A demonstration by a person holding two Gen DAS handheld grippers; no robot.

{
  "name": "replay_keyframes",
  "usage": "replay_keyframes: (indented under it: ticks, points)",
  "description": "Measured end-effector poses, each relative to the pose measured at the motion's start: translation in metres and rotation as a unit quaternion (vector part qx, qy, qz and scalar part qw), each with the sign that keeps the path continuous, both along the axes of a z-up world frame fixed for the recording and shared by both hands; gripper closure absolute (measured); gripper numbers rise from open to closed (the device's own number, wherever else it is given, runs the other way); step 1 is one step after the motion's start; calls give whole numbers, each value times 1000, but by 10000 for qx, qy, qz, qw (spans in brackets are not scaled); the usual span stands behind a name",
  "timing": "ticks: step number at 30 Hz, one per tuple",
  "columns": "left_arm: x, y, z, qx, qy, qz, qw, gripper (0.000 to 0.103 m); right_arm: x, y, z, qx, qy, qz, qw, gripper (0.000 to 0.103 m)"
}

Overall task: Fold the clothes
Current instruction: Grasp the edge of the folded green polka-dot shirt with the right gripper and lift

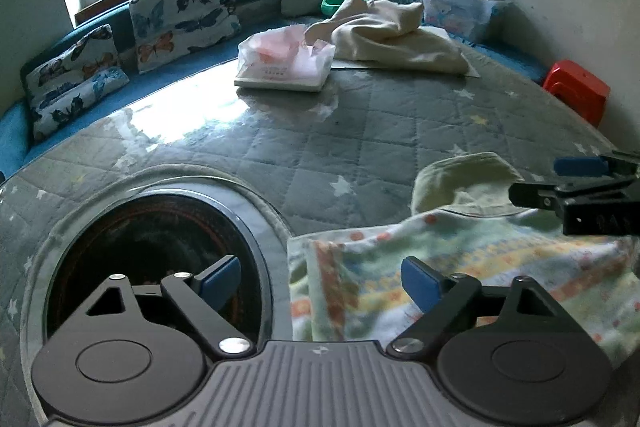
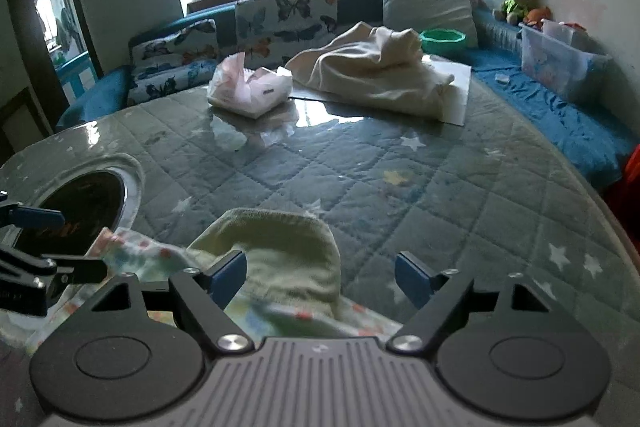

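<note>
- Patterned garment (image 1: 460, 275) sits at the near edge of the quilted table (image 1: 360, 131), and we judge the folding barely begun: it looks bunched rather than squared, with a pale green part (image 1: 460, 183) humped up at its far side.
- We see no neat folded stack anywhere; the cream cloth (image 1: 384, 35) lies heaped at the far side of the table, so that one looks like it is waiting too.
- Our left gripper (image 1: 320, 283) hovers wide apart and holds nothing; the garment's left edge runs between its fingers, with the right pad over the fabric and the left pad over the dark round opening (image 1: 152, 259) in the table.
- Whether that right pad touches the cloth we cannot tell from here.
- Our right gripper (image 2: 320, 277) is spread wide too, empty, and the pale green part (image 2: 280, 247) sits right between its fingers, just beyond the tips.
- In the left view the right tool comes in from the right edge, over the garment's far right corner.
- Both tools are near each other, flanking the same garment, left one at its left side, right one toward its far right.
- We reckon what is left is nearly everything: grip, spread it flat, fold, then the cream cloth.
- A plastic-wrapped packet (image 2: 248, 91) lies far off, well apart from the work.
</note>
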State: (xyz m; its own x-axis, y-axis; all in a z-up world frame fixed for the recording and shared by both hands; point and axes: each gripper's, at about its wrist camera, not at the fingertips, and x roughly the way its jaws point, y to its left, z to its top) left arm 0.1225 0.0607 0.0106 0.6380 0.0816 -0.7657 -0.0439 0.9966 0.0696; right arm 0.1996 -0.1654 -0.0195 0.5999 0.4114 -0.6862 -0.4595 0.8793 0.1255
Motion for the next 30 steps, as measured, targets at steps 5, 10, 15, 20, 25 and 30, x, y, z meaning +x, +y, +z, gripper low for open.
replay_keyframes:
  ticks: [5, 10, 15, 20, 25, 30]
  points:
    - [15, 6, -8, -11, 82, -47, 10000, 17, 22, 18, -11, -100, 217, 44, 9997, 25]
    - [21, 12, -13, -15, 127, -79, 9999, 17, 29, 25, -17, -86, 287, 93, 9995, 36]
    - [23, 18, -19, -23, 186, -4, 9998, 17, 31, 29, -14, -75, 261, 59, 9996, 70]
    - [21, 18, -17, 5, 181, 7, 9998, 17, 28, 28, -8, -61, 126, 53, 9999, 90]
    - [17, 15, -13, 23, 114, -15, 9999, 16, 16, 28, 8, -48, -192, 157, 9997, 94]
    - [12, 13, -7, 47, 56, -47, 10000, 15, 3, 26, 35, 146, -568, 262, 9979, 95]
